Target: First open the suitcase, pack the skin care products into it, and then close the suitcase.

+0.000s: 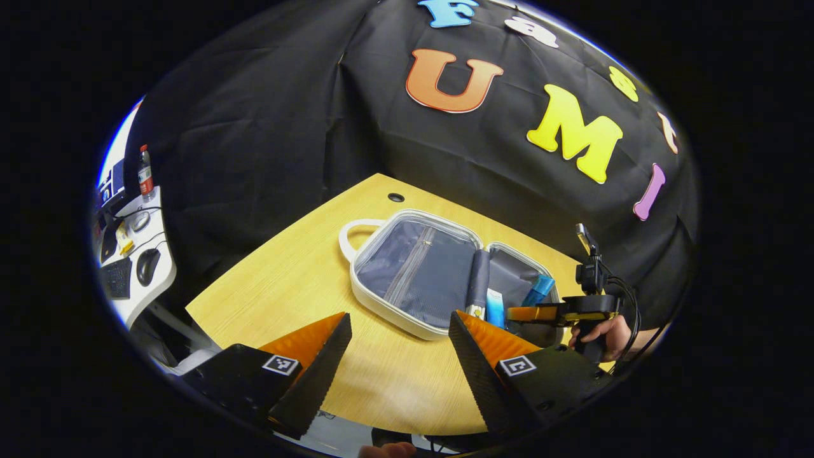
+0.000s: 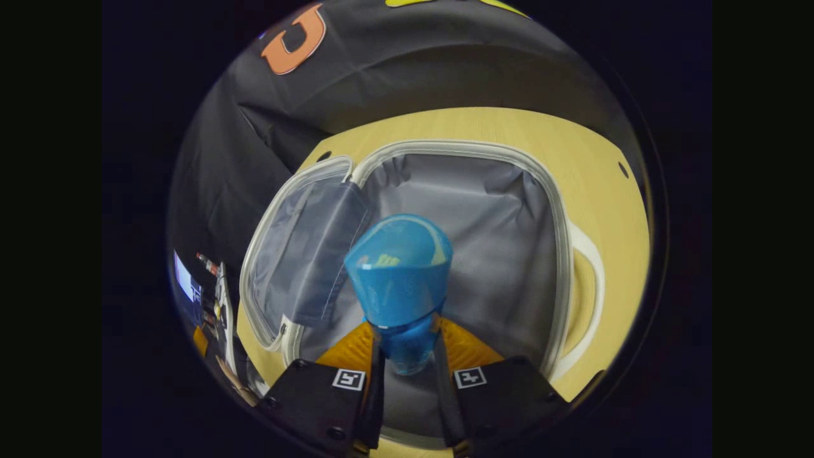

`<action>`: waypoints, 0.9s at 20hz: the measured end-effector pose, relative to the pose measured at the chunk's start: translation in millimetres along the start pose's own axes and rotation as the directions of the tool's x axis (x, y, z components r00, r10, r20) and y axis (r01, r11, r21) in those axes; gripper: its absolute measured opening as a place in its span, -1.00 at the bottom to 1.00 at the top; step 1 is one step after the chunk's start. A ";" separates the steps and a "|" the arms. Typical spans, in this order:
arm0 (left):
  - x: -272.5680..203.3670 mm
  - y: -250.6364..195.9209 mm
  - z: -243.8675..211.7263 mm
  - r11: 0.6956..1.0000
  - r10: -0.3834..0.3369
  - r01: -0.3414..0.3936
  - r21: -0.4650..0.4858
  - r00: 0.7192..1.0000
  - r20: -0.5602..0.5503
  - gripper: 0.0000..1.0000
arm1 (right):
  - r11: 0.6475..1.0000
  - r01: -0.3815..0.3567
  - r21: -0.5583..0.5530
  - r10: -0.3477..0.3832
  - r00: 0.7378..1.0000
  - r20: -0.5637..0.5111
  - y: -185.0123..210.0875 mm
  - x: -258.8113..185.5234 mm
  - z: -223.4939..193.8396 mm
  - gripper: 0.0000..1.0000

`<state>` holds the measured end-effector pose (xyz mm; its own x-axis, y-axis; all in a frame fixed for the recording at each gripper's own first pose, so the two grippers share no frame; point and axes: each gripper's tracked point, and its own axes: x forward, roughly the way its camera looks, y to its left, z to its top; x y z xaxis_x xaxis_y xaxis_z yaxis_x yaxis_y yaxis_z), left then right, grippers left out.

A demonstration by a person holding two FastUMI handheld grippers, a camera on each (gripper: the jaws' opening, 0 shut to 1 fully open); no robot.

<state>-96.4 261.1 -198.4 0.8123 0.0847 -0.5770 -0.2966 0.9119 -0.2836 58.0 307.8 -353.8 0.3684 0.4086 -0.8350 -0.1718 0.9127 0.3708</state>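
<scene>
The right gripper [image 2: 407, 356] is clamped on a blue tube [image 2: 399, 280], both fingers pressing its lower part, with the wide end of the tube pointing away from the camera. In the right gripper view the tube hangs over the grey-lined compartment of the open suitcase [image 2: 553, 210], whose white zipped rim runs around it; the other half, with a flat grey pocket, lies folded out to the left. A white handle curves out on the right side of the case, over the wooden bench [image 2: 610, 191].

The left gripper [image 1: 400, 356] is spread wide with nothing between its fingers, held above the near part of the bench [image 1: 286, 280], apart from the case. From the left gripper view the suitcase [image 1: 407, 280] lies open and flat, handle toward the far left. In its right half sit a dark tube [image 1: 478, 283] and a white and blue tube [image 1: 495, 308] side by side, and the blue tube [image 1: 539, 290] pokes up just beyond them in the right gripper [image 1: 528, 313], which a hand [image 1: 604, 337] holds from the right. Off to the left stands a white desk [image 1: 137, 280] with a keyboard and a mouse.
</scene>
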 end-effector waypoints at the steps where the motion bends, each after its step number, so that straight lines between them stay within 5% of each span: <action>1: 1.2 -0.1 -0.7 1.000 -0.005 0.005 0.001 1.000 -0.006 0.97 | 1.000 0.007 0.004 -0.007 1.000 0.004 -0.2 0.3 1.4 -0.31; 11: 9.1 2.4 -0.9 1.000 -0.024 0.024 -0.009 0.999 -0.024 0.96 | 0.997 0.065 0.046 -0.063 0.997 -0.041 -9.9 9.0 -6.7 -0.31; 16: 8.9 0.7 -2.5 0.999 -0.038 0.038 -0.002 0.999 -0.028 0.97 | 0.998 0.064 0.028 -0.063 0.998 -0.032 -6.6 2.5 -4.7 -0.07; 17: 10.4 0.4 -1.3 0.999 -0.042 0.042 0.009 0.999 -0.025 0.96 | 0.998 0.069 0.001 -0.069 0.997 -0.025 -7.0 -0.9 -4.8 -0.16; 18: 11.5 0.2 0.5 0.999 -0.045 0.046 0.022 0.999 -0.021 0.96 | 0.997 0.068 -0.030 -0.068 0.998 -0.011 -5.9 -6.5 -3.6 0.00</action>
<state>-86.8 262.5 -204.7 0.8141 0.0347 -0.5797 -0.2479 0.9235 -0.2928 53.3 299.8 -352.0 0.3697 0.3454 -0.8626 -0.1741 0.9376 0.3009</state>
